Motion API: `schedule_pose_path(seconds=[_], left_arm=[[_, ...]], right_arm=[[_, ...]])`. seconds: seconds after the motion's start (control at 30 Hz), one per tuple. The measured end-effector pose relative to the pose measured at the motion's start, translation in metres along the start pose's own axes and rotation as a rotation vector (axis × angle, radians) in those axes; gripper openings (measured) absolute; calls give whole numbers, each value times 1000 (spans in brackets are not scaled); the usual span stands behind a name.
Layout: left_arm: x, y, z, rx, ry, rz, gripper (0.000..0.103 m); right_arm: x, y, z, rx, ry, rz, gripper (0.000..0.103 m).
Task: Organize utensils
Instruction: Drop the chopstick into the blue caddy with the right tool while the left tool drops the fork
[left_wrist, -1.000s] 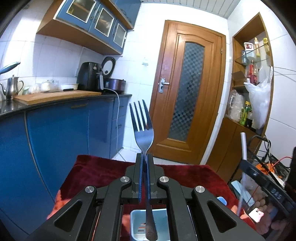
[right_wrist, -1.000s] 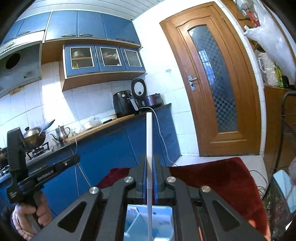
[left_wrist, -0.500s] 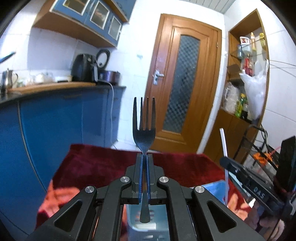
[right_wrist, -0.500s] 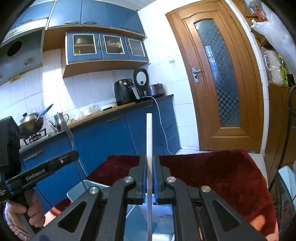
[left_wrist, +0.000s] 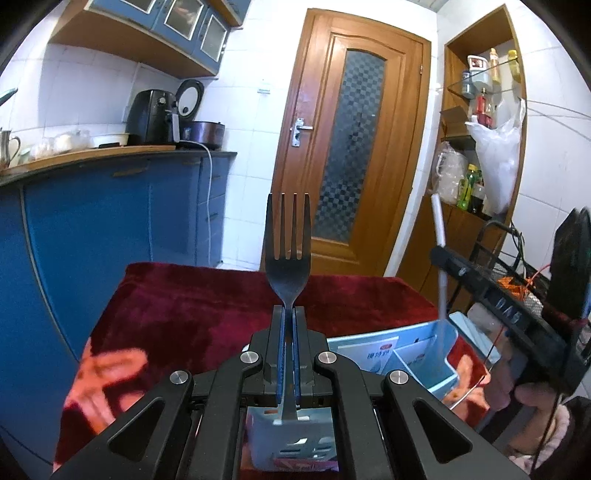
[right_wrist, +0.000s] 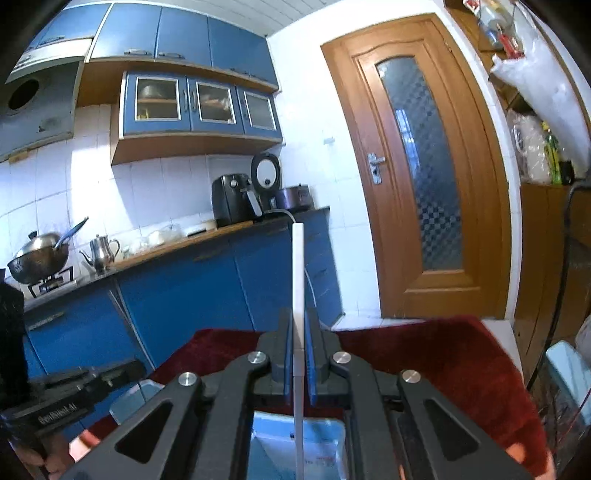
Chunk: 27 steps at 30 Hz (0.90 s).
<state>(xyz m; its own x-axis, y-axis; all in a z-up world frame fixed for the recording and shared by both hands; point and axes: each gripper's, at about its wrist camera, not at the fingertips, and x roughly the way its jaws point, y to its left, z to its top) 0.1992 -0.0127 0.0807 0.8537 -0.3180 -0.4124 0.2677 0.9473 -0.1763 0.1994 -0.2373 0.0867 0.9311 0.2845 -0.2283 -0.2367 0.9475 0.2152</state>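
Note:
My left gripper (left_wrist: 288, 314) is shut on a dark metal fork (left_wrist: 287, 258), tines up, its handle end hanging over the light blue divided organizer (left_wrist: 439, 354) on the red cloth. My right gripper (right_wrist: 298, 321) is shut on an upright white straw-like stick (right_wrist: 297, 273), whose lower end points into the same blue organizer (right_wrist: 325, 450). In the left wrist view the right gripper (left_wrist: 443, 254) and its white stick (left_wrist: 439, 229) stand at the right, above the organizer's far compartment. In the right wrist view the left gripper's body (right_wrist: 66, 391) shows at the lower left.
A red velvet cloth (left_wrist: 192, 306) covers the table. Blue kitchen cabinets (left_wrist: 92, 221) with a worktop stand to the left, a wooden door (left_wrist: 351, 147) behind, shelves with bottles and a plastic bag (left_wrist: 495, 162) to the right. A wire rack (left_wrist: 517, 288) stands beside the table.
Both grippers have sunk toward the table with their utensils still held. The blue organizer has come further into view under them, and the right gripper now shows closer in the left wrist view.

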Motion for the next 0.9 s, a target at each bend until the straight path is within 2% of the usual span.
schedule_pose_path(seconds=[0.17, 0.33, 0.57, 0.63, 0.67, 0.73, 0.8, 0.9], left_arm=[[3, 0, -6, 0, 31, 3, 3], [4, -2, -13, 8, 64, 3, 3], [0, -8, -13, 29, 109, 5, 7], [-4, -9, -12, 26, 124, 6, 10], [-5, -9, -12, 24, 126, 6, 13], [-10, -9, -11, 21, 127, 11, 21], [-16, -10, -11, 22, 123, 18, 39], [-26, -13, -11, 36, 120, 30, 48]], right_arm=[[-2, 0, -10, -20, 24, -9, 8], [-11, 3, -22, -79, 84, -11, 8], [-21, 0, -25, -59, 134, 7, 9], [-24, 1, -23, -63, 137, 14, 19], [-25, 3, -23, -66, 133, 14, 22], [-31, 3, -19, -57, 123, 17, 36], [-35, 3, -16, -31, 122, 31, 41], [-48, 4, -10, -34, 107, 24, 45]])
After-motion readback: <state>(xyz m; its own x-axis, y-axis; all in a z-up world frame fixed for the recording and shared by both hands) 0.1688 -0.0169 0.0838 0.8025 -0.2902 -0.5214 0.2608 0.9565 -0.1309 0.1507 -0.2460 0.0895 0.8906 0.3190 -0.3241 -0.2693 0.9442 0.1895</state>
